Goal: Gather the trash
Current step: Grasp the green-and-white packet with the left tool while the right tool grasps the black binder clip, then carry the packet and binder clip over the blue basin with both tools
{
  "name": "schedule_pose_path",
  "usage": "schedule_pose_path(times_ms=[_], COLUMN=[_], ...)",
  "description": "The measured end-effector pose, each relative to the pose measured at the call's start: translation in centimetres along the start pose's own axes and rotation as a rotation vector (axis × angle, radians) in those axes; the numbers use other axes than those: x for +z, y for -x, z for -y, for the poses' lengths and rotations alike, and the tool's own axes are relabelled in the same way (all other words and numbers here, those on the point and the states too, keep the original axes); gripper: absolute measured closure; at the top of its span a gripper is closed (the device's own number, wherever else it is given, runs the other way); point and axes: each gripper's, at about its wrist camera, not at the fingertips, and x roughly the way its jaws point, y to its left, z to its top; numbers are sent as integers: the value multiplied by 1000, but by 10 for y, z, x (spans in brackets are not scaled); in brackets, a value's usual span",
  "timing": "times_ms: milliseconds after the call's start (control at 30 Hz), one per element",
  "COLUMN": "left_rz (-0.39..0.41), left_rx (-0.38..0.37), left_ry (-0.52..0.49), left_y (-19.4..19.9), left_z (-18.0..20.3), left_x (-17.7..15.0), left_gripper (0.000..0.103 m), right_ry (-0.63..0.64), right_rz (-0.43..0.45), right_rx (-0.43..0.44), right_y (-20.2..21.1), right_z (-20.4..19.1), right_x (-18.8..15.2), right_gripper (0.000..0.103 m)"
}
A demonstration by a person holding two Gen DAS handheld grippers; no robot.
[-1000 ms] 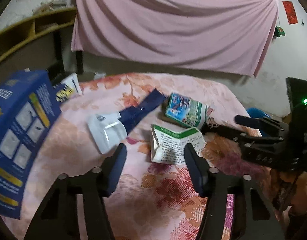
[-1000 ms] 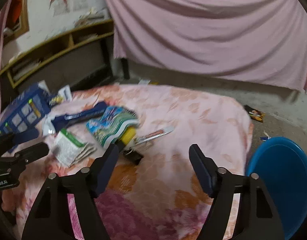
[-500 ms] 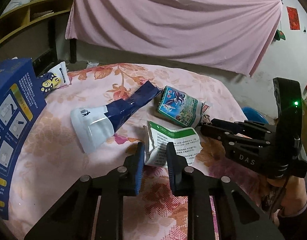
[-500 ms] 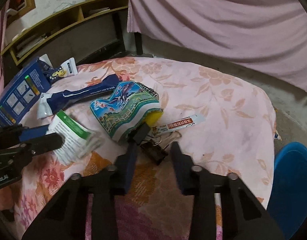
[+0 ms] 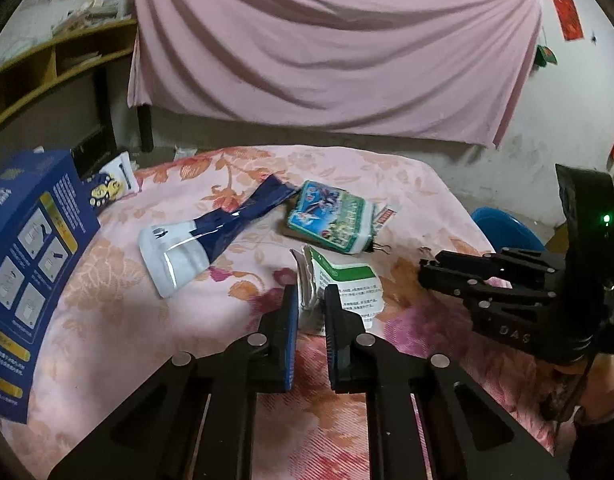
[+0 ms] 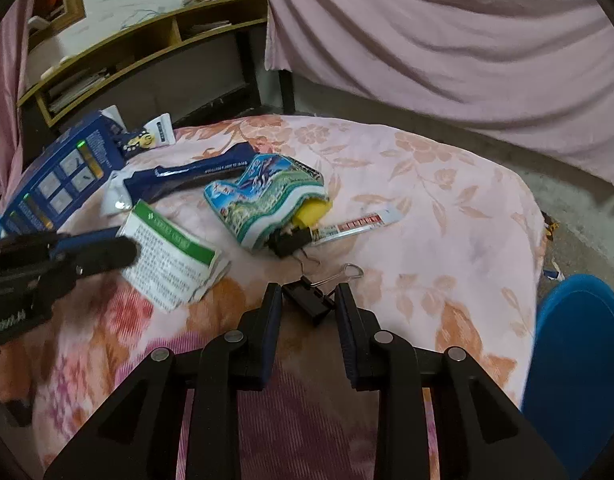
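Now left hand-held gripper [image 5: 311, 304] pinching green-white packet [image 5: 339, 288] edge, jaws just closing; right hand-held gripper [image 6: 309, 300] clamped on binder clip [image 6: 309, 300].

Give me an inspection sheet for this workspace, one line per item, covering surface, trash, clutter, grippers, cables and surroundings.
Surface: pink floral cloth covering a rounded table, wrinkled.
Job's things: green-and-white packet; blue-and-white pouch; colourful snack bag; red-and-white sachet; black binder clip, a second clip at the snack bag's mouth.
Clutter: blue box at the left edge, small yellow-printed packet behind it.
Grippers: left gripper shut on the packet's edge, having just closed; right gripper closed around the binder clip.
Cables: nothing seen.
Surroundings: pink curtain, wooden shelf, blue bin beside the table.
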Motion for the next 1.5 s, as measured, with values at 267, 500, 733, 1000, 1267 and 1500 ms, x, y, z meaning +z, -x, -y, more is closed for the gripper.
schedule_pose_path(times_ms=[267,500,733,1000,1267,1500], left_rz=[108,262,366,499,650,762], left_rx=[40,32,51,84,115,130], left_ry=[-72,-135,-238,-318,-386,-442], left_y=[18,44,62,84,103,113], left_z=[34,66,99,112,121,133], left_x=[2,11,11,3,-11,-25], left_gripper=[99,99,99,99,99,99], right_ry=[-38,-41,-32,-64,-77,-69], right_rz=[118,347,472,604,748,847], right_rx=[14,-57,-84,-120,-125,-169], right_y=[35,80,105,132,157,173], right_z=[21,32,37,44,49,46], right_x=[-21,-41,-48,-57,-66,-74], right_gripper=[78,78,78,78,78,78])
